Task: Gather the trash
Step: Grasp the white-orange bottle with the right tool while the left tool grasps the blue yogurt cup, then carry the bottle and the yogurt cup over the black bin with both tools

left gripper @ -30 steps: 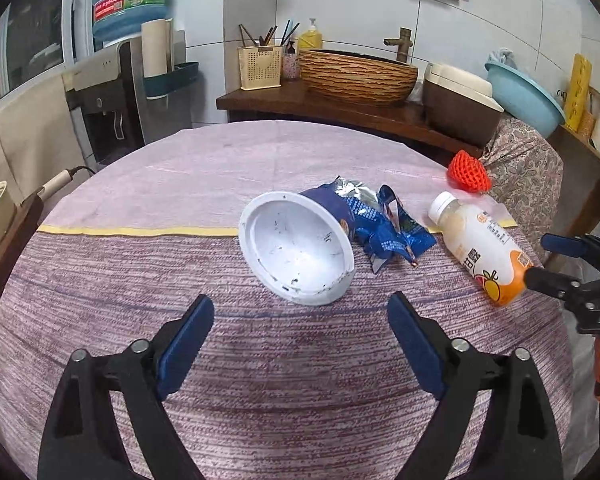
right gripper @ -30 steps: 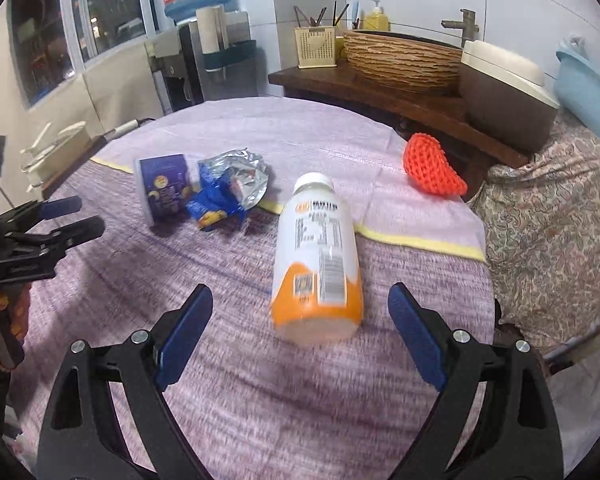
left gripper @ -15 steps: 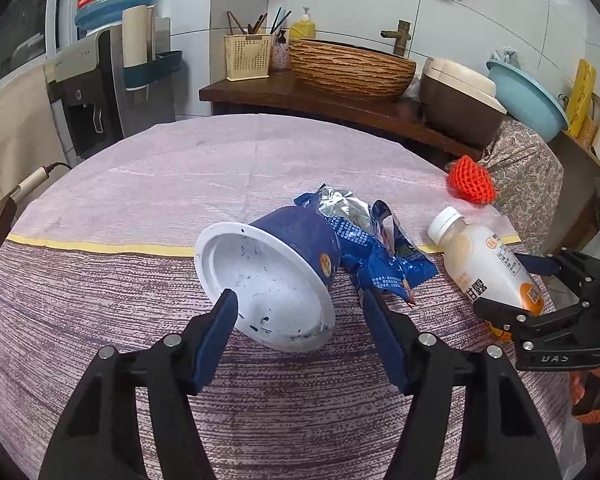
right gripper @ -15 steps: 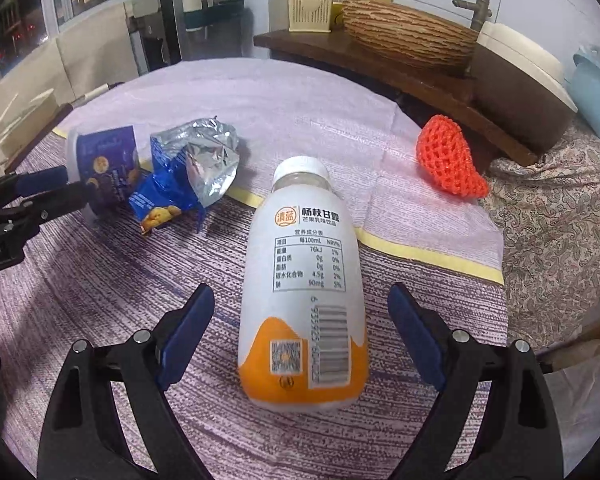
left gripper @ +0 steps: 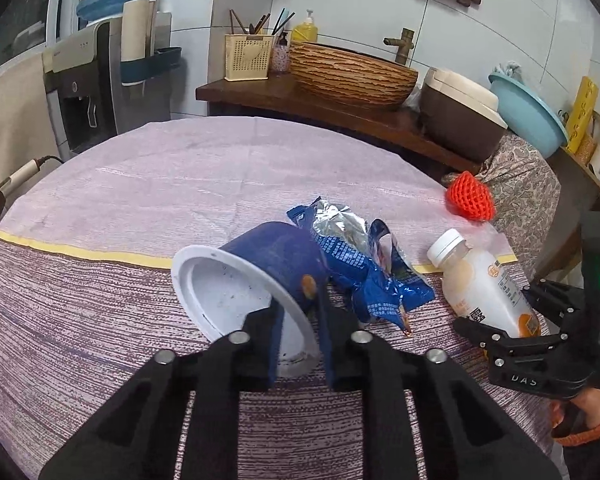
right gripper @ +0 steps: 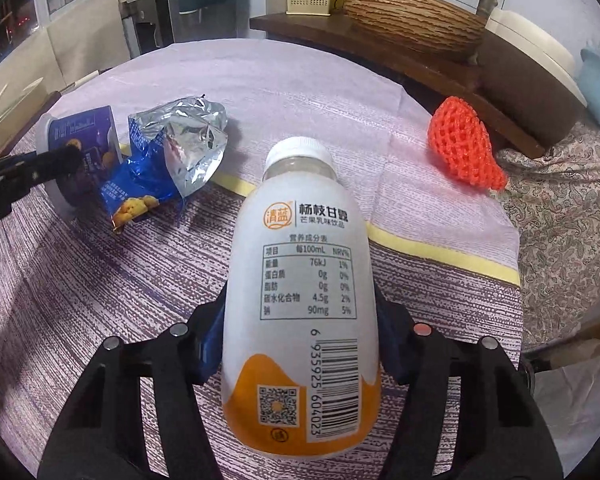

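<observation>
Blue pads of the left gripper (left gripper: 298, 330) have now closed on the cup (left gripper: 256, 284) rim, the right gripper (right gripper: 300, 340) on the bottle (right gripper: 300, 300), so both pieces seem ready for lifting.

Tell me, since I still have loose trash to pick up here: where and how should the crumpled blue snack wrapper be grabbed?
Probably pinch the raised foil flap at the open end of the snack wrapper, coming from above. It lies crumpled on the tablecloth, leaning against the blue cup, so its standing folds offer the jaws more than the flat printed end. Both grippers are busy now.
</observation>
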A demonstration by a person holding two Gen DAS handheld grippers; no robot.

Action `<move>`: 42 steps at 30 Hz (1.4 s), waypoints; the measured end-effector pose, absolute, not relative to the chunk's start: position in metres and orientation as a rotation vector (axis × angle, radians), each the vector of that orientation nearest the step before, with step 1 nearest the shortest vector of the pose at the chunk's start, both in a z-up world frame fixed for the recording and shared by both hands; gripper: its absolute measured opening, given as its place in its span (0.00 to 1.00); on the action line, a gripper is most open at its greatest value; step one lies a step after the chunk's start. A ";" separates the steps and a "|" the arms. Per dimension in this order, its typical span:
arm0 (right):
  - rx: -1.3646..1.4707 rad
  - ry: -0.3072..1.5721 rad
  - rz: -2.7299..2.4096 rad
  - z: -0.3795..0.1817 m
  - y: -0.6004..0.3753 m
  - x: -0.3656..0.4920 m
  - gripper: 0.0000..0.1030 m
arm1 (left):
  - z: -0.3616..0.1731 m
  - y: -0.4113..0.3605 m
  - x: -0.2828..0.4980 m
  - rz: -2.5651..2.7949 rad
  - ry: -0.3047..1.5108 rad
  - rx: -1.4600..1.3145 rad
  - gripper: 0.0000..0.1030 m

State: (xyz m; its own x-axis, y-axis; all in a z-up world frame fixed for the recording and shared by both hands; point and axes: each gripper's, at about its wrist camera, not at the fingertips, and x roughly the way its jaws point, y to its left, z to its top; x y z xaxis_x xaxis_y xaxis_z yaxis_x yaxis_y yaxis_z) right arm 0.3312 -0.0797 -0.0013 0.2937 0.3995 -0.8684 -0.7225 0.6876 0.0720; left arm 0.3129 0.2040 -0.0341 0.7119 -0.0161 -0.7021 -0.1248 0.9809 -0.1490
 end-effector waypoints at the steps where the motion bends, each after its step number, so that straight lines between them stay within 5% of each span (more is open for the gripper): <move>1: -0.364 1.024 0.771 -0.001 -0.080 0.330 0.60 | -0.034 0.202 0.312 0.060 0.779 -0.184 0.12; 24: -0.196 0.960 0.869 0.022 -0.139 0.279 0.60 | -0.006 0.188 0.229 0.036 0.696 -0.208 0.09; 42: -0.068 0.891 0.855 0.041 -0.226 0.234 0.60 | 0.020 0.091 0.190 -0.138 0.643 -0.147 0.09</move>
State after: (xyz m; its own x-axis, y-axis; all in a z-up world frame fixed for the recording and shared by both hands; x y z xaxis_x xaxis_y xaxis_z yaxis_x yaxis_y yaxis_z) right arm 0.2340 -0.2260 0.0408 0.3301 0.6266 -0.7060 -0.6796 0.6768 0.2830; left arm 0.1902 0.0913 0.0202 0.7917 -0.1732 -0.5858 0.0820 0.9804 -0.1791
